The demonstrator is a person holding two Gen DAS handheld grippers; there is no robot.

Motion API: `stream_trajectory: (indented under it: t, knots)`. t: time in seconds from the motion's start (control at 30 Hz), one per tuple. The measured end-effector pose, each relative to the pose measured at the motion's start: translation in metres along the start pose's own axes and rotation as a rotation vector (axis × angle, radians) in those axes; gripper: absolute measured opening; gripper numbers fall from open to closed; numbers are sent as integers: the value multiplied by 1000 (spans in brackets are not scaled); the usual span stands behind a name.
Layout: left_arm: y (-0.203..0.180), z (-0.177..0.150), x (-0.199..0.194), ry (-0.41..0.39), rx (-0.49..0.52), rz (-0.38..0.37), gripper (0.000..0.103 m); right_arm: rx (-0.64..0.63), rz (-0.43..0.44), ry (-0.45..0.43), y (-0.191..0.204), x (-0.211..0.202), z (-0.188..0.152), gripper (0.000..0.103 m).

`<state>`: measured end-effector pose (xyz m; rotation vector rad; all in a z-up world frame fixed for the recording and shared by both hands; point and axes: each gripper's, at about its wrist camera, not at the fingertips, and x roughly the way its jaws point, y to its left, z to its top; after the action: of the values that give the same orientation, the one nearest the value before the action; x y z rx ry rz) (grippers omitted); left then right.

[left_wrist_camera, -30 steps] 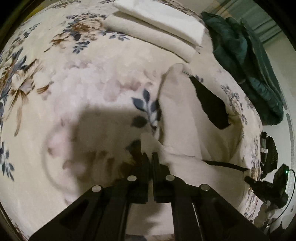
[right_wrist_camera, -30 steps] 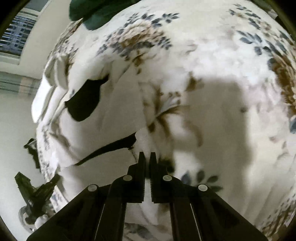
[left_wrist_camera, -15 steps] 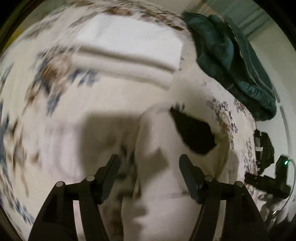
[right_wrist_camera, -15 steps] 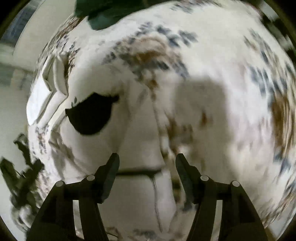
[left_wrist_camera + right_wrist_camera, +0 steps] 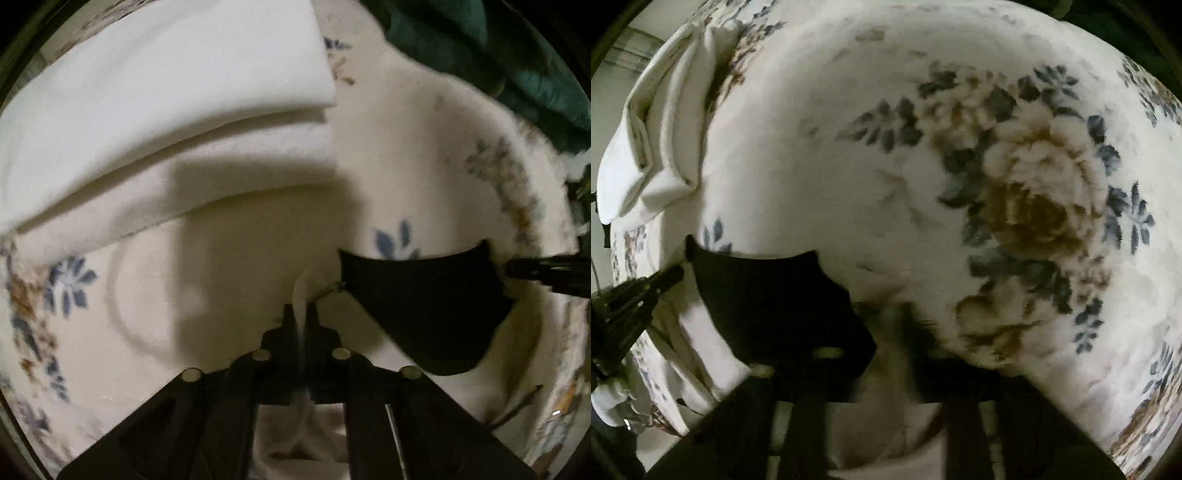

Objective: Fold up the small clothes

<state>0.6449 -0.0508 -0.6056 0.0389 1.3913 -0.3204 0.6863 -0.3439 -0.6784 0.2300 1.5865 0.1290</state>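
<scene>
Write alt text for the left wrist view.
The left gripper, jaws shut, pinches a cream garment with a black patch above a floral bedspread. Folded white cloths lie beyond, dark green fabric at upper right.

cream garment [image 5: 424, 177], seemingly black patch [image 5: 424, 317], floral blanket [image 5: 960, 166]

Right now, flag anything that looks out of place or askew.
Nothing looks damaged or spilled. The cream garment with the black patch lies rumpled, only partly folded, on the floral bedspread, its edge pinched in the left gripper. The folded white stack looks tidy. The right gripper's state is blurred.
</scene>
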Motion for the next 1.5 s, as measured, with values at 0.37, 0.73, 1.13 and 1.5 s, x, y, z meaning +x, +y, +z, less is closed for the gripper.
stream_trajectory:
  t: [0.37, 0.73, 1.13, 1.5]
  knots:
    - [12, -70, -115, -231, -141, -56, 2, -53, 129, -207, 17, -98, -76, 5]
    - [18, -240, -129, -148, -388, -68, 3, -61, 107, -135, 6, -92, -272, 5]
    - [63, -271, -109, -35, -634, -270, 62, 410, 321, -3, -85, -73, -332, 55]
    - [33, -196, -75, -59, -520, -232, 2, 644, 485, -92, -104, -44, -313, 15]
